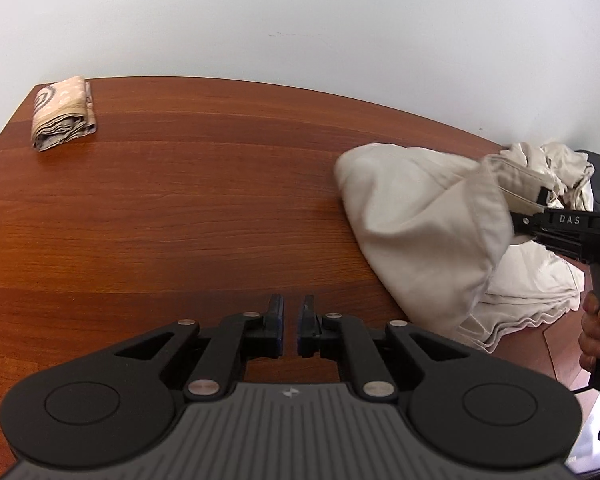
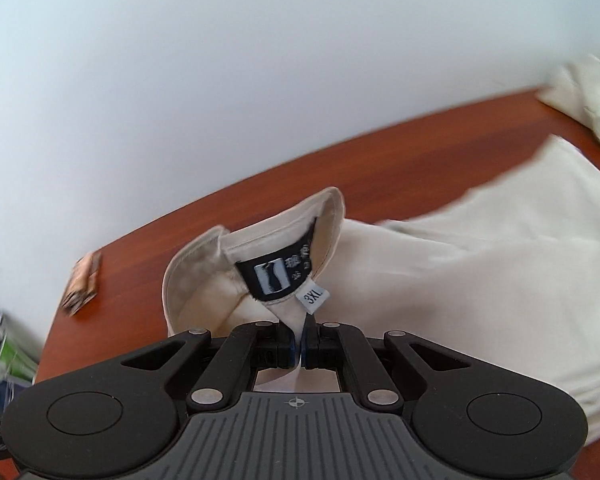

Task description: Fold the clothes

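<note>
Two black grippers work over the reddish wooden table [image 1: 180, 208]: the right gripper [image 2: 299, 344] pinches the cream cotton shirt [image 2: 460, 264] by its collar, lifted; the left gripper [image 1: 291, 326] hovers level, fingers slightly apart, holding nothing.

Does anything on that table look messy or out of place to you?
Yes. A cream shirt lies bunched at the table's right edge, its collar pinched by the right hand-held gripper. More crumpled pale cloth sits behind it. The patterned garment at the far left corner is neatly folded.
</note>
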